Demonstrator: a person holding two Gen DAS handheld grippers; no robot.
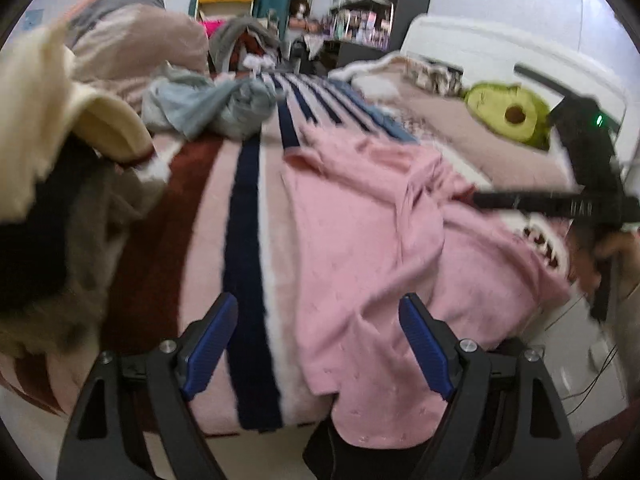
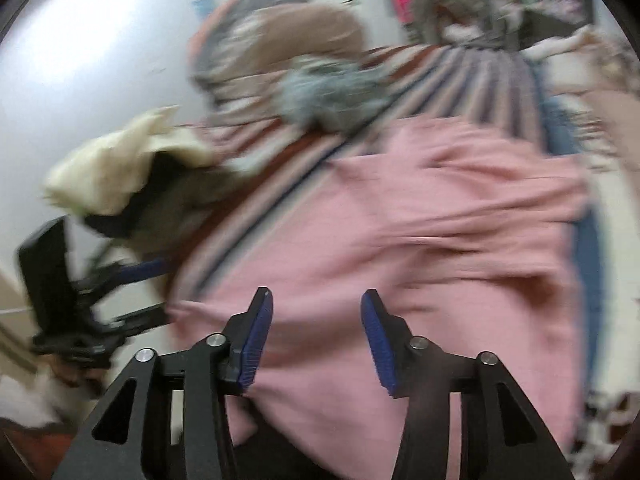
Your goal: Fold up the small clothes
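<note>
A pink garment (image 1: 368, 248) lies spread and wrinkled on the striped bedspread (image 1: 248, 216), its near hem hanging over the bed's front edge. My left gripper (image 1: 318, 308) is open and empty, hovering above the garment's near left part. The right gripper (image 1: 476, 198) shows at the right in the left wrist view, reaching over the garment's right side. In the right wrist view the pink garment (image 2: 420, 232) fills the middle and my right gripper (image 2: 316, 300) is open and empty just above it. The left gripper (image 2: 132, 288) shows at the left there.
A pile of clothes, cream on top (image 1: 60, 112), sits at the bed's left. A crumpled grey-blue garment (image 1: 208, 108) lies further back. A green avocado plush (image 1: 508, 112) lies at the right. Shelves (image 1: 368, 0) stand beyond the bed.
</note>
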